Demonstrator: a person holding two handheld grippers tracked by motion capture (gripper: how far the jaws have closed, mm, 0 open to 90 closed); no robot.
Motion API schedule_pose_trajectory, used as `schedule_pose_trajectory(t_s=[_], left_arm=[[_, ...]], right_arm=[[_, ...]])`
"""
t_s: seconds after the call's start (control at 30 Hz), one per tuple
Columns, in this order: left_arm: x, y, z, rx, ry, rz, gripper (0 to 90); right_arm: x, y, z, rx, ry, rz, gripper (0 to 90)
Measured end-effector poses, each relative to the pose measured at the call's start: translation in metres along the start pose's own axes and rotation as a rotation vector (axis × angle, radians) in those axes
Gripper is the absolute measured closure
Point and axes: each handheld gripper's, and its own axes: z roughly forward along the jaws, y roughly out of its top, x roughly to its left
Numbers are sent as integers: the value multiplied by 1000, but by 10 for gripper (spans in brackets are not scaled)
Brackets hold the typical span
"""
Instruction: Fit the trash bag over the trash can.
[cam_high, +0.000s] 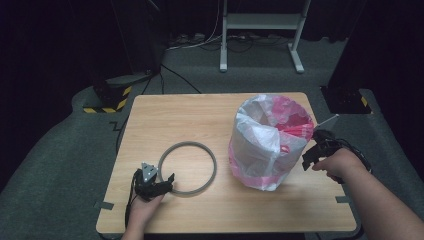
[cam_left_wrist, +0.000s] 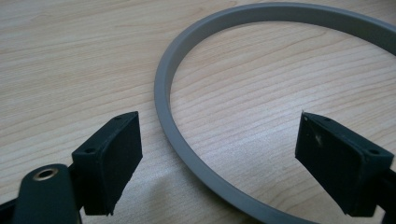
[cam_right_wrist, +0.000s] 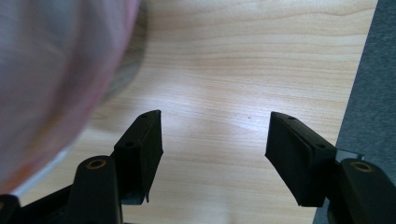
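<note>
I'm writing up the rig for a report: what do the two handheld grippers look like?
Both the left gripper and right gripper are black, with two flat rectangular jaws and brass-ringed holes. Each carries a grey three-cornered plate and trails a black cable. The forearms are bare.

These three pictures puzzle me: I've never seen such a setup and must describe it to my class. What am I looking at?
A person sits at a wooden table, holding a two-jaw hand tool in each hand. The high view looks down from above. The other two come from cameras riding on each tool. On the table lie a grey ring and a pink bin lined with a white plastic bag. The left gripper is open, its jaws astride the ring's rim. The right gripper is open beside the bin. Neither holds anything.
</note>
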Motion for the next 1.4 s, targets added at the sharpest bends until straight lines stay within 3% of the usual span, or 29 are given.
schedule_pose_trajectory(t_s=[0.23,0.3,0.63,0.8,0.93,1.1,1.4], left_arm=[[1,0,1,13,-7,-9,148],[0,0,1,17,-8,6,149],[0,0,1,19,-9,-1,149],[0,0,2,25,-14,-2,150],[-1,0,2,28,-17,3,150],[-1,0,2,32,-17,8,150],[-2,0,2,38,-17,19,151]], right_arm=[[8,3,-20,19,-15,-8,386],[10,3,-25,24,-9,1,399],[10,5,-51,26,-27,26,411],[12,3,-67,14,-36,5,452],[13,3,-80,9,-41,31,460],[15,4,-97,5,-53,25,471],[26,4,-136,-42,-81,11,477]])
